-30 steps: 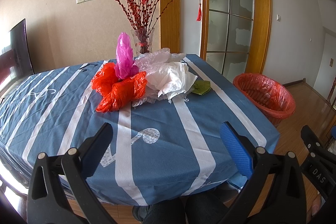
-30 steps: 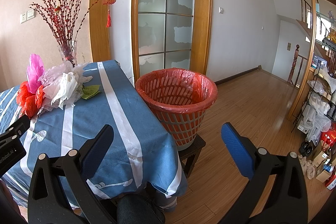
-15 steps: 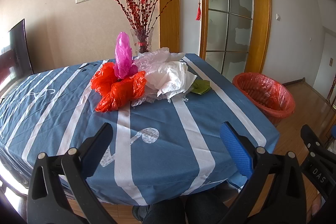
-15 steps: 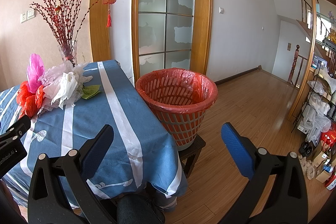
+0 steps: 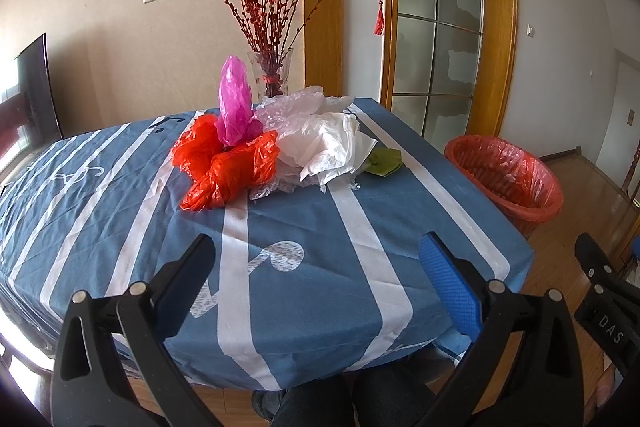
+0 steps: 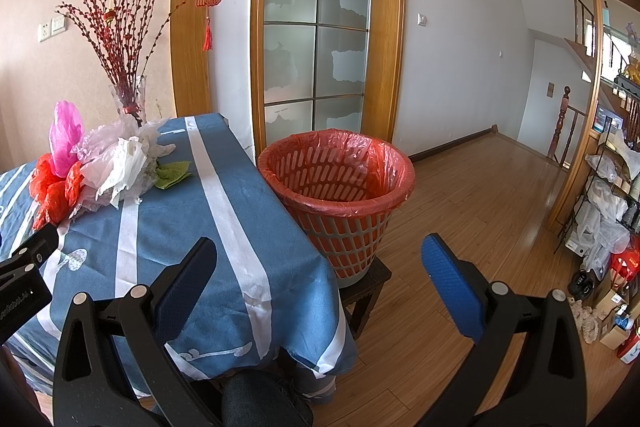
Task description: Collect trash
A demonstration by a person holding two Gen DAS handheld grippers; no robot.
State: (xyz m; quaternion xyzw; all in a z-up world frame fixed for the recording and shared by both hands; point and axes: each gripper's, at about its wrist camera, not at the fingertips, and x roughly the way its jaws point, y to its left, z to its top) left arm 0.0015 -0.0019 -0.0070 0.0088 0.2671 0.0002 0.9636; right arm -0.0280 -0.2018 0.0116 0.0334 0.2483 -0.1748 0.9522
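I had the left gripper (image 5: 316, 259) hanging over the near edge of the table (image 5: 360, 227), fingers spread wide, nothing between them. Right gripper (image 6: 320, 261) was the same: wide apart, holding nothing, pointed past the table corner toward the waste basket (image 6: 340, 195). The trash sat in one heap toward the far side of the blue striped tablecloth (image 5: 280, 267): a red plastic bag (image 5: 228, 167) on the left, a pink plastic bag (image 5: 235, 99) standing upright just behind it, white plastic bags (image 5: 324, 143) touching on the right, and a green crumpled wrapper (image 5: 384, 161) just beside those. The basket (red liner, perched on a small dark stool (image 6: 370, 281)) stood just beside the table's right edge. A glass vase (image 5: 272, 73) of red branches stood behind the heap. Both grippers were well apart from the trash.
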